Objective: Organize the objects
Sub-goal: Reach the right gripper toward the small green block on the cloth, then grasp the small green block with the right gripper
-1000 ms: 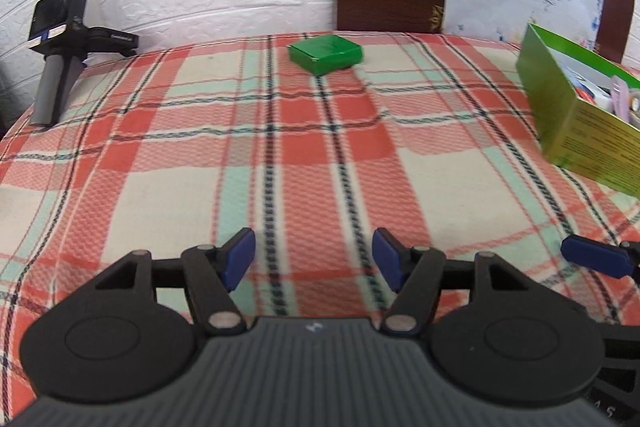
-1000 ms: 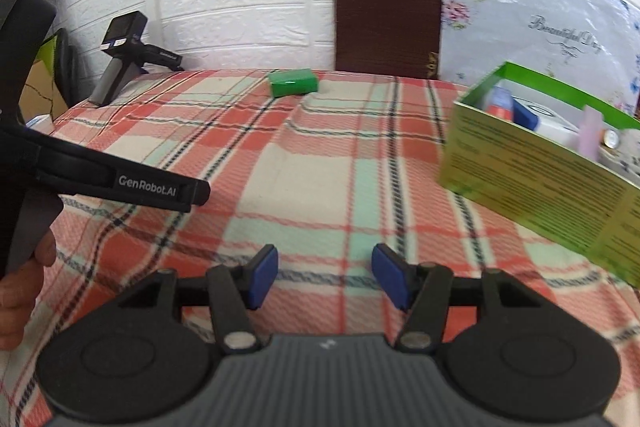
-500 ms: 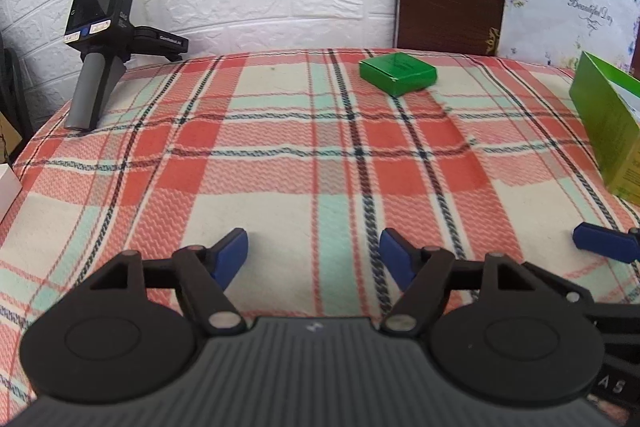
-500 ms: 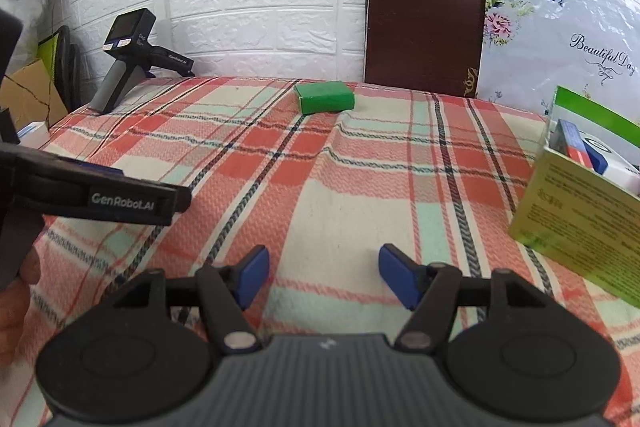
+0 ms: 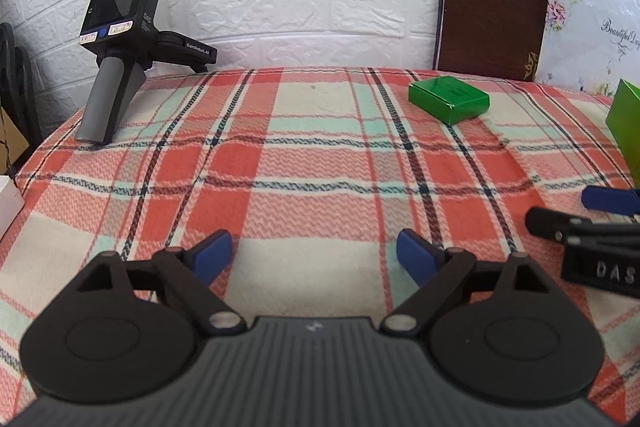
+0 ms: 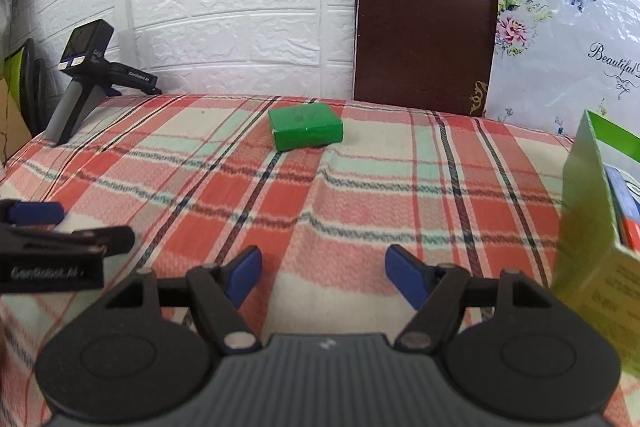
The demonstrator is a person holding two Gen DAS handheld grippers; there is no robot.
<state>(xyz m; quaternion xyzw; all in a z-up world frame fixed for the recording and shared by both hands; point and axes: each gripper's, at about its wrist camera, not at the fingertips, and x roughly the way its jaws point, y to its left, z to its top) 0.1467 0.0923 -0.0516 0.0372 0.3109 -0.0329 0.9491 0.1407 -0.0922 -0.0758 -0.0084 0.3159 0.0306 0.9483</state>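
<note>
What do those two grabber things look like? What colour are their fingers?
Both are black plastic. The left gripper has a ribbed grey-black body, two round black discs and thin black link bars with silver pins. Its fingers end in blue pads. The right gripper looks the same. From the side, white lettering shows on the casings: "DAS" on the right one, "GenRobot.AI" on the left. No cables or sleeves show.

Each matte black plastic handheld gripper, left (image 5: 314,257) and right (image 6: 322,269), has blue rectangular finger pads (image 5: 210,257), silver pivot screws behind them, round black discs, and a ribbed grey body.
</note>
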